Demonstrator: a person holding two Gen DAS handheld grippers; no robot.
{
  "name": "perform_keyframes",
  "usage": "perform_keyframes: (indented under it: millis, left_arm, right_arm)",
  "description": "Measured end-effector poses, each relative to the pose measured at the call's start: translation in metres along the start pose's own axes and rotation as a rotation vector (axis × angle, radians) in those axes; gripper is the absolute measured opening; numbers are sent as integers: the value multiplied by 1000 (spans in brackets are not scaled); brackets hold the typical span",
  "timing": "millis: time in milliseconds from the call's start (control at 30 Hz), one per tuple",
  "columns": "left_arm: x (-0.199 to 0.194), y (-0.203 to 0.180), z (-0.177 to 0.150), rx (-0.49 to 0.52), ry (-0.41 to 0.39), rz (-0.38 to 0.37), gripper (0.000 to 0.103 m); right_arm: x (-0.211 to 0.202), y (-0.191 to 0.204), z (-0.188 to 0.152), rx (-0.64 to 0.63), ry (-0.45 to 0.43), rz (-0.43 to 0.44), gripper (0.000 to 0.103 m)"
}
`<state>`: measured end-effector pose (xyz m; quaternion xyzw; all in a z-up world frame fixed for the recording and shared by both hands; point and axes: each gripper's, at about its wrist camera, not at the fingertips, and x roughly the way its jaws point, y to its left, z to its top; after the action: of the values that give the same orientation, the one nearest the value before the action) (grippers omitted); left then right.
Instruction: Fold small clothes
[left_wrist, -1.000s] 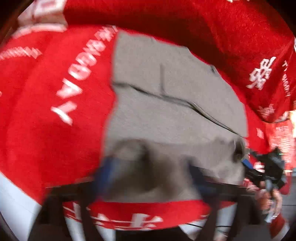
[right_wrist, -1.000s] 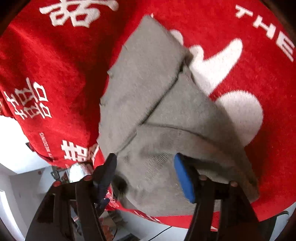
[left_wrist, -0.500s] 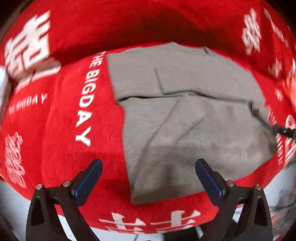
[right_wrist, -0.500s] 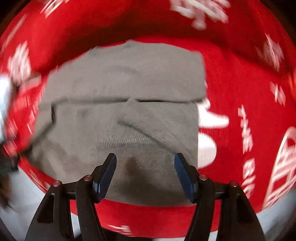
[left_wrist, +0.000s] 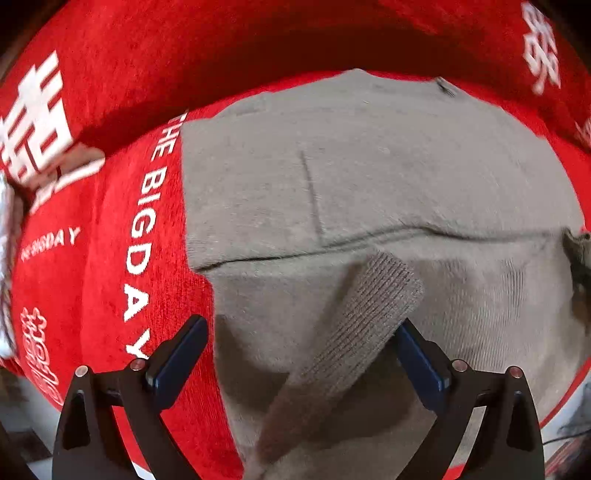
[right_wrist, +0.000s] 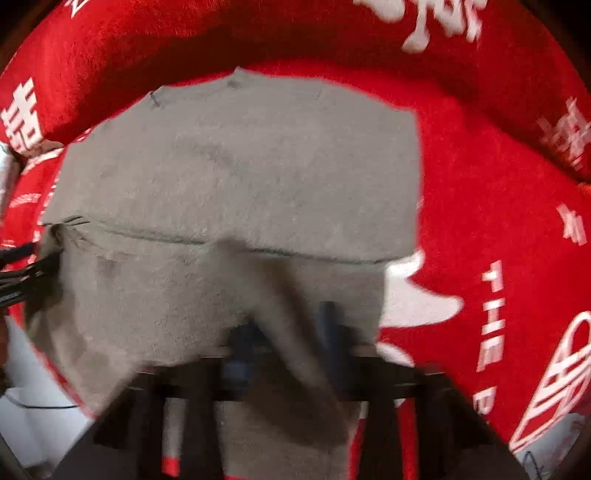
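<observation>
Two handheld grippers hang over a grey knit sweater (left_wrist: 369, 192) that lies partly folded on a red cloth (left_wrist: 110, 258) printed with white characters and the words "THE BIGDAY". The sweater is the landmark: its far half lies flat, a fold line crossing it from side to side.

Seen from the left wrist camera, the left gripper (left_wrist: 295, 363) stands spread wide above the sweater's near edge, its blue pads (left_wrist: 177, 362) pressing on nothing. A ribbed cuff (left_wrist: 373, 306) of the sweater lies diagonally between the two fingers.

Seen from the right wrist camera, which is blurred, the right gripper (right_wrist: 286, 339) is clenched at the sweater's near edge, its pads pinched together on a raised ridge of grey fabric. White floor (right_wrist: 40, 391) shows beyond the cloth's near-left edge.
</observation>
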<state>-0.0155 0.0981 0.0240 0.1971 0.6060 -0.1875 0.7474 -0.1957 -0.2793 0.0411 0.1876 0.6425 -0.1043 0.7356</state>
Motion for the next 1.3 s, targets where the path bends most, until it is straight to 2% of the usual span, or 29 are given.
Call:
perform_keyframes:
  millis: [33, 67, 100, 167, 233, 367, 533, 633, 733, 833, 900, 1000, 1100, 1200, 1233, 1267, 1300]
  left_arm:
    - [1, 1, 1, -5, 5, -8, 86]
    - [3, 2, 2, -3, 29, -41, 63]
    - [6, 2, 2, -2, 51, -67, 49]
    - [4, 0, 3, -13, 62, -160, 10]
    - [-5, -3, 4, 1, 48, -162, 10]
    - [-42, 5, 7, -32, -13, -228, 10]
    - [-87, 26, 30, -110, -92, -274, 10]
    - [-98, 39, 57, -147, -142, -286, 10]
    - [-89, 47, 96, -164, -193, -235, 10]
    - [-57, 56, 126, -230, -179, -224, 10]
    - [-26, 57, 140, -249, -152, -172, 10]
    - [15, 54, 147, -273, -85, -108, 10]
    - [29, 51, 140, -316, -42, -110, 10]
    - [25, 49, 132, -323, -31, -115, 11]
    - [22, 48, 132, -305, -34, -107, 14]
    - [21, 47, 132, -295, -38, -103, 49]
    - [17, 46, 133, -282, -52, -97, 76]
  right_arm:
    - [1, -3, 1, 19, 15, 43, 7]
    - [0, -3, 0, 17, 13, 53, 7]
    - [-2, -3, -1, 12, 14, 65, 7]
    - [-12, -5, -1, 17, 5, 99, 7]
    - [-28, -7, -1, 24, -15, 123, 7]
    - [-64, -16, 9, 39, -83, 166, 7]
    - [-98, -22, 49, 15, -172, 184, 7]
    - [-98, -25, 83, -5, -196, 176, 7]
    - [-70, -33, 119, 15, -184, 168, 7]
    - [-36, -41, 143, 57, -148, 166, 7]
    - [-8, -46, 154, 76, -115, 162, 7]
    - [25, -52, 158, 103, -49, 152, 7]
    - [32, -62, 155, 174, -29, 225, 9]
    - [27, -68, 147, 218, -13, 265, 10]
    - [26, -68, 145, 223, -8, 271, 10]
    - [25, -68, 144, 222, -6, 275, 10]
    - [24, -67, 144, 221, -6, 279, 10]
